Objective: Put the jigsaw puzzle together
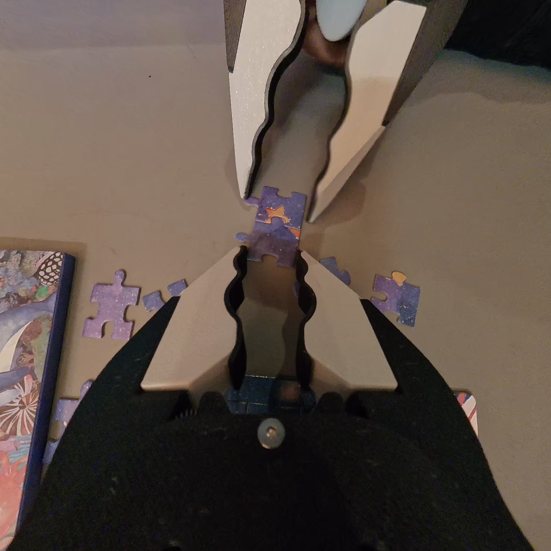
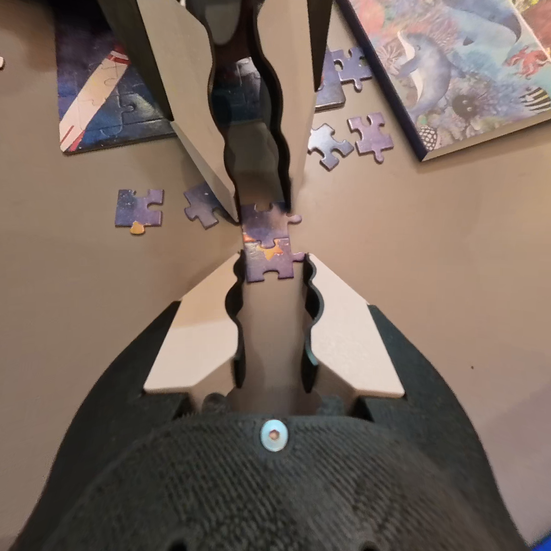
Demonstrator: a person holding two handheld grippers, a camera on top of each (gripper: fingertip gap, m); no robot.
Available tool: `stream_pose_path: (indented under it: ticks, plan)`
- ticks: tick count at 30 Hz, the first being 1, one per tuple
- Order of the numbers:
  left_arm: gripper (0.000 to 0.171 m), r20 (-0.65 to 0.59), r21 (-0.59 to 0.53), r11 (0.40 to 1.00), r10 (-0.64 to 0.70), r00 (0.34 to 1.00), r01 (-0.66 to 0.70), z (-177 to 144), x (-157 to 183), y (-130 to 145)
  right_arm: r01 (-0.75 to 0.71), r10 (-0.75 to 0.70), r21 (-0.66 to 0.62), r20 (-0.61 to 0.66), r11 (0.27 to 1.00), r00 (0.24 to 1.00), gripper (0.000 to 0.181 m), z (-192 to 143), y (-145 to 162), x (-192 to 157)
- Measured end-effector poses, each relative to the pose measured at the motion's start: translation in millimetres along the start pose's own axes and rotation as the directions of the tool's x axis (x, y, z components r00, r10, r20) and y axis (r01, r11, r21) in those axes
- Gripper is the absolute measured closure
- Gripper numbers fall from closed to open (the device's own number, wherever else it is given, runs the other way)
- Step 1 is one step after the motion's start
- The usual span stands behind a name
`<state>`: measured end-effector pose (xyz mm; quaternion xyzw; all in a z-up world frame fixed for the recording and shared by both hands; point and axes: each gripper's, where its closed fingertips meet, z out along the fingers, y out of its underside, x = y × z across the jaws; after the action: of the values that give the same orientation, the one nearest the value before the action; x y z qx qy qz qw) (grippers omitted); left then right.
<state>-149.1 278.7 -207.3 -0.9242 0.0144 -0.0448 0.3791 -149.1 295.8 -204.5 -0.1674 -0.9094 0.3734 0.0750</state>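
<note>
Two purple starry jigsaw pieces lie interlocked on the tan table between my two grippers, which face each other. In the left wrist view my left gripper (image 1: pixel 271 252) is shut on the nearer dark purple piece (image 1: pixel 274 243). The piece with an orange star (image 1: pixel 281 210) sits beyond it, between the tips of my right gripper (image 1: pixel 279 207). In the right wrist view my right gripper (image 2: pixel 273 257) is shut on the star piece (image 2: pixel 268 264). The dark purple piece (image 2: pixel 262 223) sits in my left gripper (image 2: pixel 262 212).
Several loose purple pieces (image 1: pixel 111 307) (image 1: pixel 398 298) (image 2: pixel 138 210) (image 2: pixel 371 135) lie around the left gripper. The assembled part of the puzzle (image 2: pixel 98 98) lies behind it. A puzzle box with a dolphin picture (image 2: pixel 462 74) (image 1: pixel 29 357) stands at the side. The tips of both grippers are at nearly the same place.
</note>
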Motion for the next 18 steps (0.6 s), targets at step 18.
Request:
stream_pose_path:
  ticks: [18]
  plan:
    - [0.142,-0.002,0.000,1.000,0.001,1.000,-0.001,-0.6,-1.3,-0.1,-0.244,0.230,0.070,0.165,0.967,0.959,0.152,-6.2,-4.9,1.6]
